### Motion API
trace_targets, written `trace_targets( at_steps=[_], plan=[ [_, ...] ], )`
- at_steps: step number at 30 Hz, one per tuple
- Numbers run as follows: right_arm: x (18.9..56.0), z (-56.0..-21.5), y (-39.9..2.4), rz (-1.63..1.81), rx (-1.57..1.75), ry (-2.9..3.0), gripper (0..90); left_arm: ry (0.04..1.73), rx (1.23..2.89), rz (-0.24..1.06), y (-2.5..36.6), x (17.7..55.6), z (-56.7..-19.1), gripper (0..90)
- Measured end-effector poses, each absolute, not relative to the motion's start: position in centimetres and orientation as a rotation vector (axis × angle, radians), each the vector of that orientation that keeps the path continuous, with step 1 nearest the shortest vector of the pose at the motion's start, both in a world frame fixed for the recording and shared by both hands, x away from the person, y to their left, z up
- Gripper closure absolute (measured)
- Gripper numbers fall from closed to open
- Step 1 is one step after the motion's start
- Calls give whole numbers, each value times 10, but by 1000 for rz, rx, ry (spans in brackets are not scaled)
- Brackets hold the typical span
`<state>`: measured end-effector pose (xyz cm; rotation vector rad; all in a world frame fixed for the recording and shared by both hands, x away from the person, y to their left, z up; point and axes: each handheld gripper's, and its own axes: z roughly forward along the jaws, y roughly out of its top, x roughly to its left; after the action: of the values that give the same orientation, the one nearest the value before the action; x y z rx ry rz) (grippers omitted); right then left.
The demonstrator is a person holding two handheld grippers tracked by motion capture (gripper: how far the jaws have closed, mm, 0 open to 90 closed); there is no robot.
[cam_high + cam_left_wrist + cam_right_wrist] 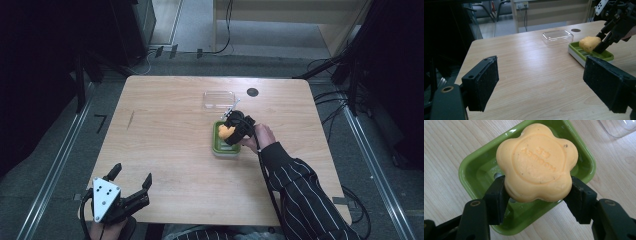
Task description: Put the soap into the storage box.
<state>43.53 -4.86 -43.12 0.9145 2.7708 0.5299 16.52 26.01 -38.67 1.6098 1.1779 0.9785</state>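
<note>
While my left gripper (131,182) sits at the near-left corner of the tabletop (170,150), its fingers (482,82) are spread wide w/ nothing between them, bare wood in the gap. Grey three-cornered plate on top, cable trailing off the near edge.

Farther in, right of centre, my right gripper (231,131) hangs over the green soap dish (218,146). Its fingers (496,197) are clamped on the orange flower-shaped soap bar (537,162), one on each side. From the right gripper view the bar's embossed face points at the cam; lettering is there but I can't read it. The bar is above the dish's hollow; can't tell if its underside touches the dish. From the left gripper view the bar looks tilted, sitting at the dish's rim level or just above. Striped sleeve (300,195) comes in from the near-right edge.

Just beyond the dish: clear plastic lid (219,99), lying on the wood, apart from the dish. Near it toward the far edge, a small dark round disc (252,92) in the tabletop.
</note>
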Motion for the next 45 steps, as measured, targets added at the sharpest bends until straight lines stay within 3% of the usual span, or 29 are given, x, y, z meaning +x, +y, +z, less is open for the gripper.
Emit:
trace_targets(
  at_steps=[31, 45],
  plan=[
    [434, -446, -36, 429, 834, 2790, 394, 1177, 1610, 978, 261, 165, -387, 137],
    [430, -434, -39, 464, 830, 2771, 206, 1179, 1606, 977, 261, 164, -386, 137]
  ],
)
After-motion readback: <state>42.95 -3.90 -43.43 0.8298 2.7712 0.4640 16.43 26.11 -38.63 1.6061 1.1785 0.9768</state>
